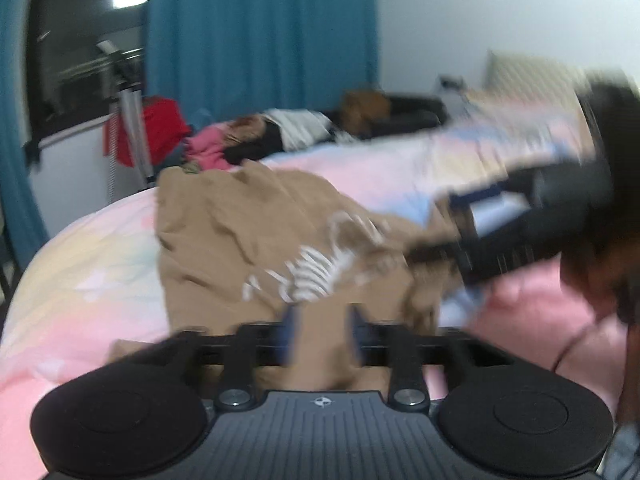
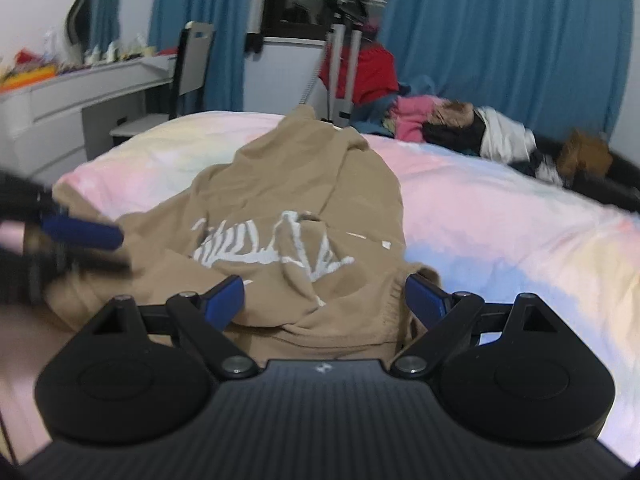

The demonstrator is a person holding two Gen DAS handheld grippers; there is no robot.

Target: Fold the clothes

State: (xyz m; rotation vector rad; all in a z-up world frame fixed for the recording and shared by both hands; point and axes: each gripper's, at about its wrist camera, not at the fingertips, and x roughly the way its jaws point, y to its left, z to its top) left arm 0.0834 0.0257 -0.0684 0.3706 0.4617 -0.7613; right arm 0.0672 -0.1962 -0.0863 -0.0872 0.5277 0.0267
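we look along two handheld grippers at a bed with a pastel pink, yellow and blue tie-dye cover. on it lies a tan cotton hoodie with a white printed graphic, rumpled in a loose heap, not flat and not folded.

our left gripper is narrowed down on a raised ridge of the tan cloth; the blue fingers sit on either side of it, though blur keeps us from telling how firmly they pinch. our right gripper is spread wide, its blue pads straddling the nearest ribbed edge of the hoodie and holding nothing.

we judge the hoodie soft, limp and fairly thick; it will likely sag and drag rather than keep a shape, and is not fragile. the ribbed hem or cuff nearest the right gripper looks like the firmest place to take hold.

we see no basket, drawer or bin for clothes. a pile of mixed garments in pink, red, black and white lies loose at the far edge of the bed, in front of teal curtains.
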